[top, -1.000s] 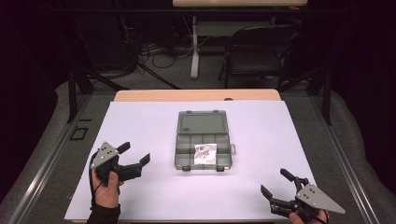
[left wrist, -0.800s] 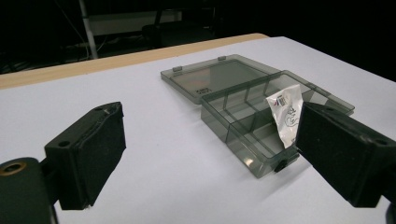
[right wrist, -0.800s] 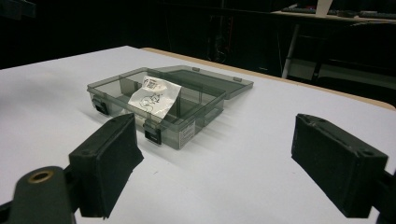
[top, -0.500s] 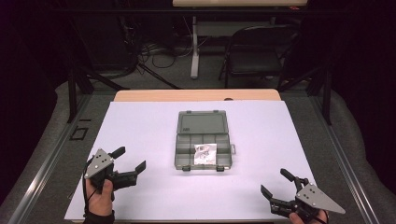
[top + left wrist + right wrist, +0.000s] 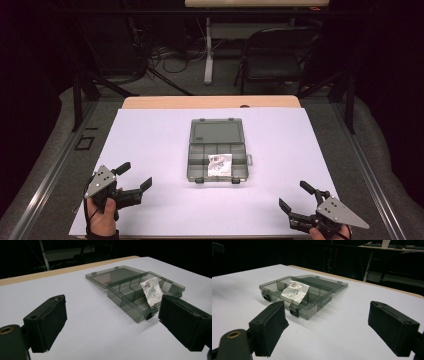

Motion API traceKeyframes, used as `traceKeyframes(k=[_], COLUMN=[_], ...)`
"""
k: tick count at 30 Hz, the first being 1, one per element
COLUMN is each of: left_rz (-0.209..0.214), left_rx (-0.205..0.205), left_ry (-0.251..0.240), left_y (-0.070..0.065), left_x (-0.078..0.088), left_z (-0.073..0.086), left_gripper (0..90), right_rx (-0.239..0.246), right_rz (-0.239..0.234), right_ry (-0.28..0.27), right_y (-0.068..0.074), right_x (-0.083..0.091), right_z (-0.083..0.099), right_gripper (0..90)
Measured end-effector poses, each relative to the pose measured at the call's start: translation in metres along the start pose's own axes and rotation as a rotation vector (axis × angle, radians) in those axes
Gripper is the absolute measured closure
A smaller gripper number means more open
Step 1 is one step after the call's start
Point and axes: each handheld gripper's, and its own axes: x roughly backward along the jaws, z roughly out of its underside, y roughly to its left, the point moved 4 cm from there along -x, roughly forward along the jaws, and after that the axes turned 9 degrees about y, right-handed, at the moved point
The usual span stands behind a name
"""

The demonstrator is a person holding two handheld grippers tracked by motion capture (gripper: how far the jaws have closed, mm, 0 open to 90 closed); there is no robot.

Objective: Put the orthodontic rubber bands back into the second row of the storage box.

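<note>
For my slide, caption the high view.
Open box holding a packet, mid-table, between two open tongs.

High view looks down; both low gripper views share the open box [image 5: 217, 151] from opposite sides.
</note>
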Motion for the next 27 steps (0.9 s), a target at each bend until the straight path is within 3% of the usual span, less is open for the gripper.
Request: traceKeyframes(k=[14, 27], left_rz=[0.000, -0.010], left_rx=[0.005, 0.015], left_ry=[0.015, -0.001], left_y=[0.0006, 0.0038], left_x=[-0.0071, -0.0049], left_z=[0.0063, 0.0066], left_gripper=[8.4, 8.4], right_rx=[-0.003, -0.005], right_rz=[0.000, -0.001], right_ry=[-0.004, -0.011], right_y=[0.0000, -0.0004], right_x=[-0.0011, -0.0022], right_z=[0.0000, 0.0000], right_gripper=[14.2, 14.2])
